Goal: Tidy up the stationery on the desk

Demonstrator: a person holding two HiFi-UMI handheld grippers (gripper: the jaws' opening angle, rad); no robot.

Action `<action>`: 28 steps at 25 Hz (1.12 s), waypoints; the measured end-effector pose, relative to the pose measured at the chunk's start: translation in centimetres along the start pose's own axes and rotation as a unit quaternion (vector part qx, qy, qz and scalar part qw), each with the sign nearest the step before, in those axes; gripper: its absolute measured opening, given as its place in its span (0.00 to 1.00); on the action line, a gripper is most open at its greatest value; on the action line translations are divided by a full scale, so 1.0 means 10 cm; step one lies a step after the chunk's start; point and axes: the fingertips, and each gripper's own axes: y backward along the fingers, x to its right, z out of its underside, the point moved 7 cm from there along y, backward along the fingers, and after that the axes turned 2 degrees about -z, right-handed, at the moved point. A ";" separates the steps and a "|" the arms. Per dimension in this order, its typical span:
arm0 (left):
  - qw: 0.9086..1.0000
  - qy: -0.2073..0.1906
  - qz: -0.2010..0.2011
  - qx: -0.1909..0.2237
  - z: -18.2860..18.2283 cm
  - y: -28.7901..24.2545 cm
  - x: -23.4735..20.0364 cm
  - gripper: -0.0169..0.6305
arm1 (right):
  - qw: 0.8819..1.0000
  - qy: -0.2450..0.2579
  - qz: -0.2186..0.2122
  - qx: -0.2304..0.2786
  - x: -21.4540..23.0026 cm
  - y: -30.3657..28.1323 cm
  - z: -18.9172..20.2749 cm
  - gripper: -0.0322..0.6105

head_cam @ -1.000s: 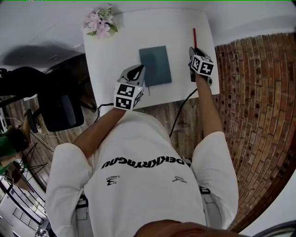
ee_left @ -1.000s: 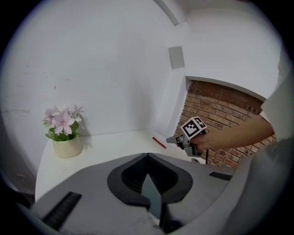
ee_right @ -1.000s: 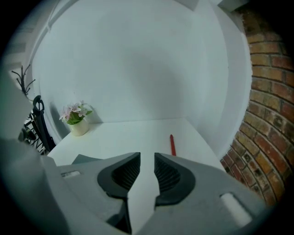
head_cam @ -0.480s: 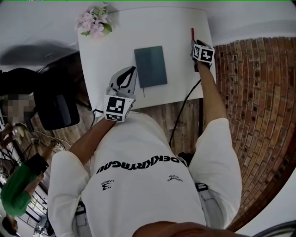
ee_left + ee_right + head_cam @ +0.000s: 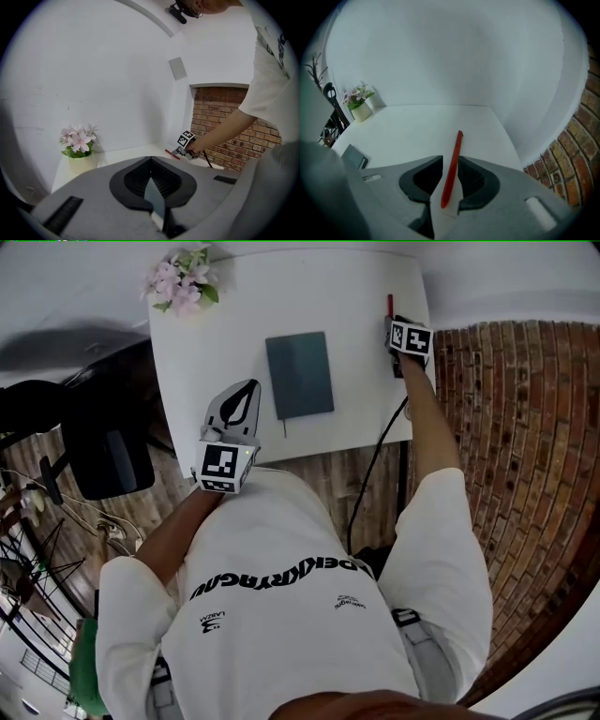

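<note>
**Inspector:** What was counted on the 1 desk (image 5: 216, 343)?

**Clerk:** 1 red pen (image 5: 390, 304), 1 notebook (image 5: 299, 375), 1 flower pot (image 5: 178, 285).

**Inspector:** Tools?

**Clerk:** 2 were counted: 1 left gripper (image 5: 251, 385), 1 right gripper (image 5: 394, 322).

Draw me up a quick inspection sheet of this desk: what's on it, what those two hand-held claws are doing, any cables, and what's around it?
Surface: white desk, mostly bare.
Job's things: dark notebook lying flat mid-desk; red pen lying near the right edge.
Clutter: pot of pink flowers in the far left corner.
Grippers: left gripper shut, nothing seen in it, held left of the notebook; right gripper open, jaws either side of the pen, not pressing it.
Cables: black cable hanging from the right gripper past the desk's near edge.
Surroundings: brick wall right; black chair left; wooden floor.
</note>
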 end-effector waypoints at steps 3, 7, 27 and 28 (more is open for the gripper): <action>1.000 -0.007 -0.004 -0.005 0.06 0.00 -0.03 0.02 | 1.000 0.006 0.001 -0.006 -0.01 -0.05 -0.02 0.20; 1.000 -0.013 -0.020 -0.004 0.10 0.04 -0.08 0.02 | 1.000 0.005 0.002 -0.020 0.02 -0.11 -0.03 0.20; 1.000 0.008 -0.007 -0.008 0.10 0.19 -0.12 0.02 | 0.997 -0.023 -0.025 -0.068 -0.03 0.07 -0.19 0.12; 1.000 0.008 -0.005 -0.005 0.09 0.20 -0.10 0.02 | 0.997 -0.030 -0.029 -0.061 -0.05 0.14 -0.18 0.12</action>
